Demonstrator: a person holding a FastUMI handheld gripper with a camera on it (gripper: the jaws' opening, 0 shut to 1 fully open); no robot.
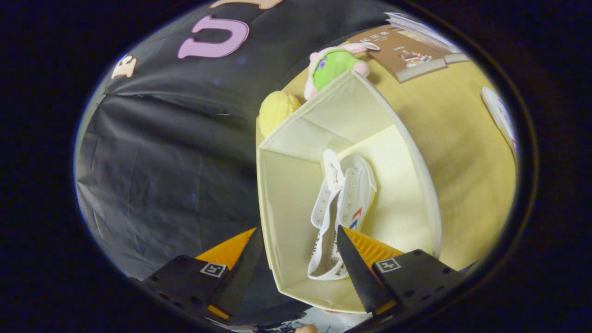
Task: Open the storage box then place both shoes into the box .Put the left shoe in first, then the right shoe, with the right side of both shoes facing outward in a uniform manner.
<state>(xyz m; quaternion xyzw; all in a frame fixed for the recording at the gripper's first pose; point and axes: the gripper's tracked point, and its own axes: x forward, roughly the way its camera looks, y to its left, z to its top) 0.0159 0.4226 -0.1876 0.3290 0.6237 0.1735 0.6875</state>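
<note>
While fingers [296,249] gape, shoe [342,208] in box [286,194].

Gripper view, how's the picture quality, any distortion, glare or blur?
In the gripper view, fisheye distortion bows the straight rims of the storage box; lighting is even, with no harsh glare; the shoe inside looks sharp; the open hand-held gripper grips nothing and stays crisp.

Creased black cloth wall [162,162] behind a yellow tabletop [462,152].
</note>
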